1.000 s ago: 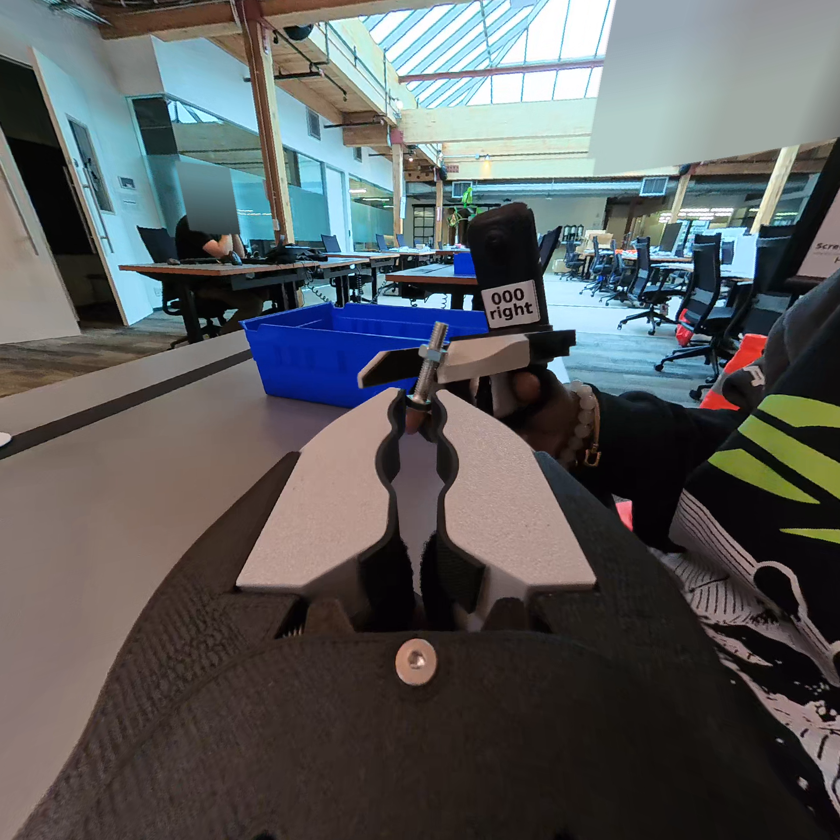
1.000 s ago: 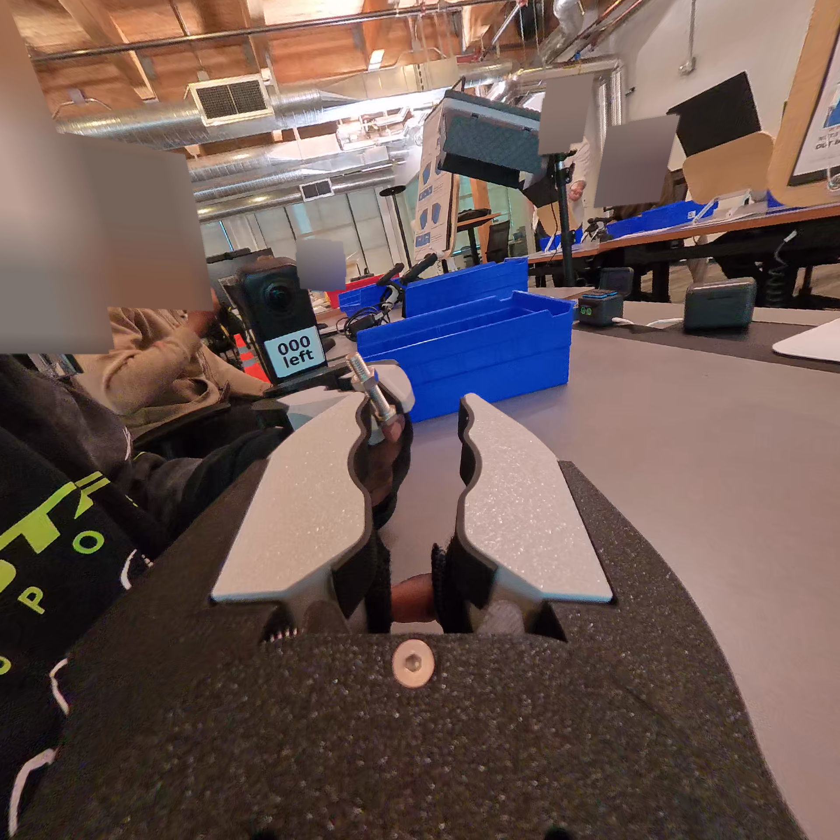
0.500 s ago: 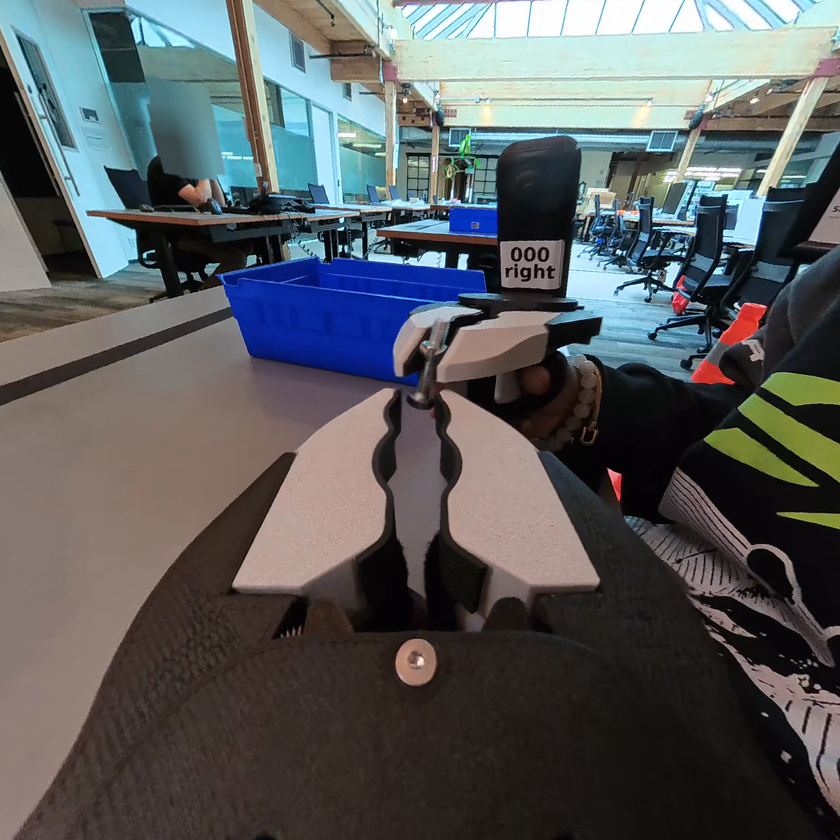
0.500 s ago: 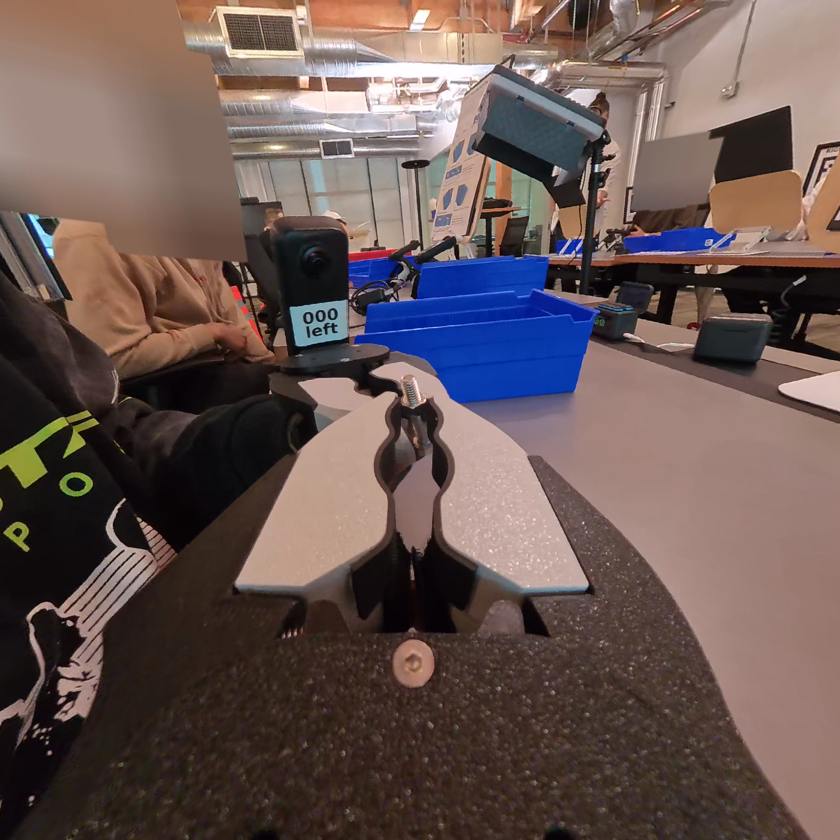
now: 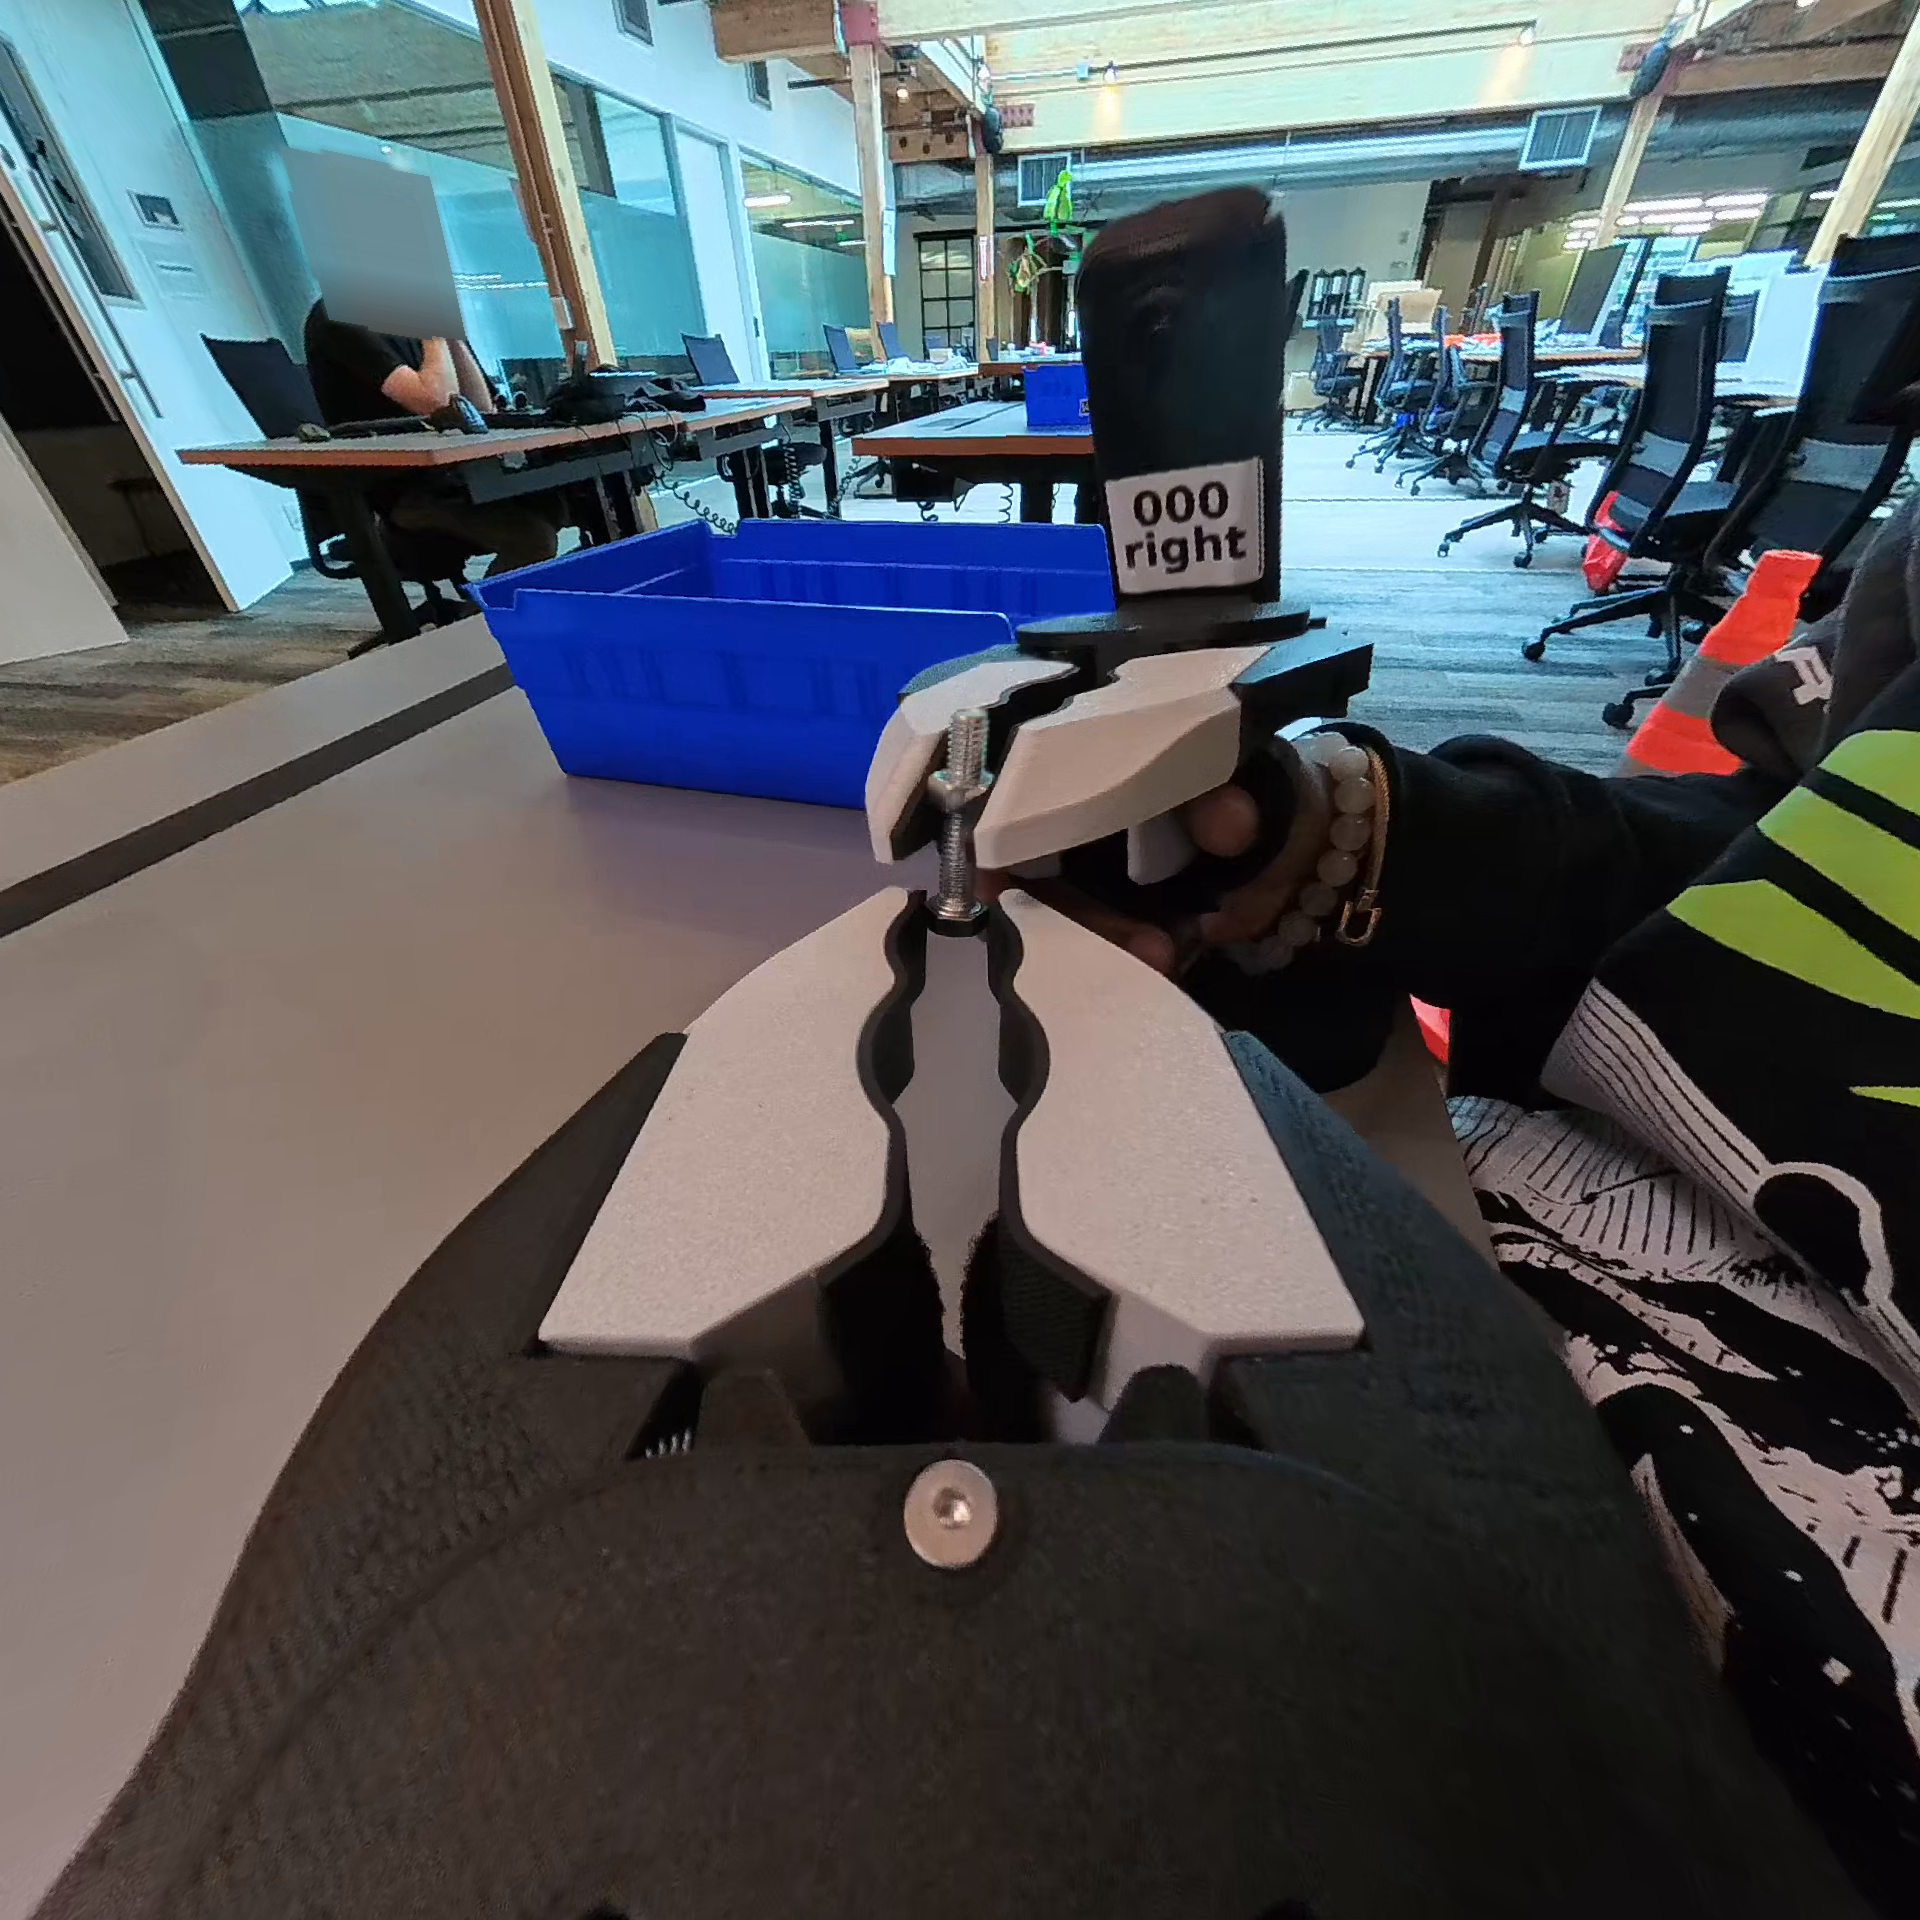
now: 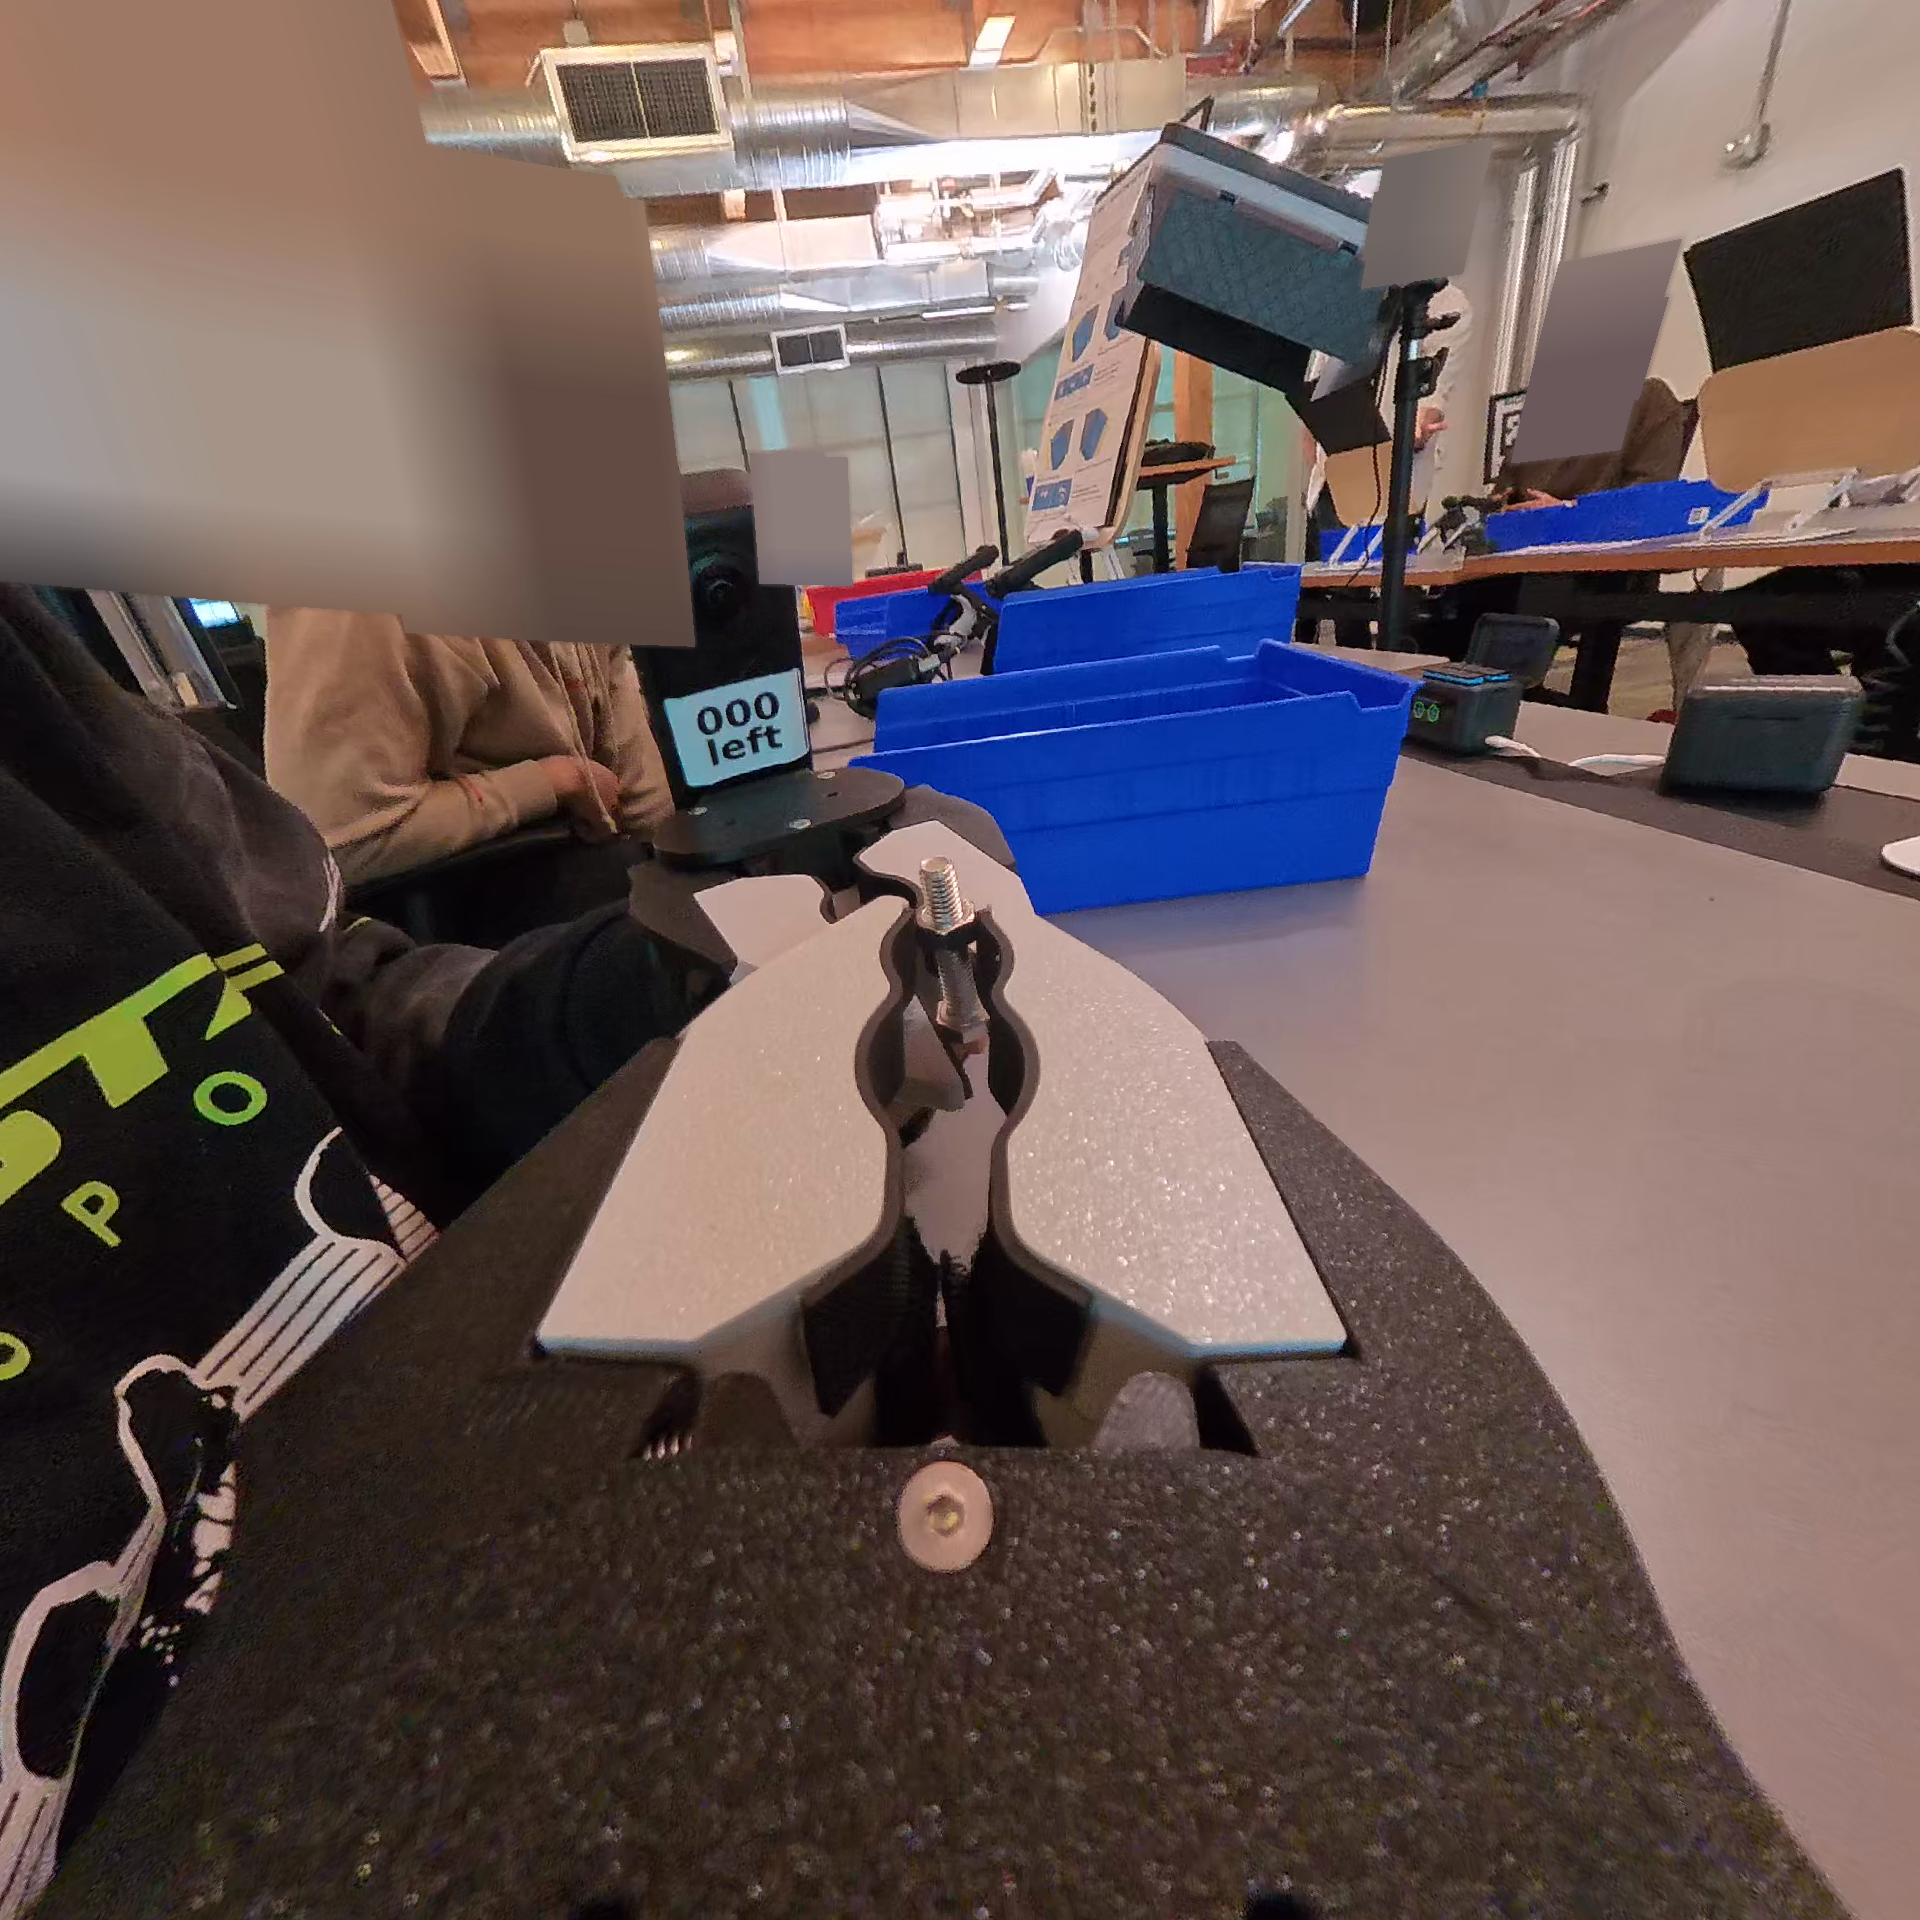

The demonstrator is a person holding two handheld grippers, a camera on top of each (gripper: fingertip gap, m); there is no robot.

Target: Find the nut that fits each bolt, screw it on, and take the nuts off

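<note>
A silver bolt (image 5: 954,847) stands upright between my two grippers above the grey table (image 5: 312,1039). My left gripper (image 5: 956,920) is shut on the bolt's hex head at its fingertips. My right gripper (image 5: 951,800) comes in from the right and is shut on the silver nut (image 5: 958,787) partway up the thread. In the right wrist view the nut (image 6: 945,920) sits between my right gripper's (image 6: 943,925) tips, with the thread end sticking out above and the bolt's shaft (image 6: 954,987) below. The left gripper's fingers (image 6: 769,914) show just behind.
A blue bin (image 5: 790,665) stands on the table behind the grippers; it also shows in the right wrist view (image 6: 1143,769). Small dark devices (image 6: 1756,732) sit at the table's far right. The person's dark sleeve (image 5: 1507,883) and torso are close on one side. Both grippers' tips are close together, under 4 cm apart.
My right gripper was open beside the bolt and has shut on the nut. The bolt went from tilted to upright, still held by its head in my left gripper.
</note>
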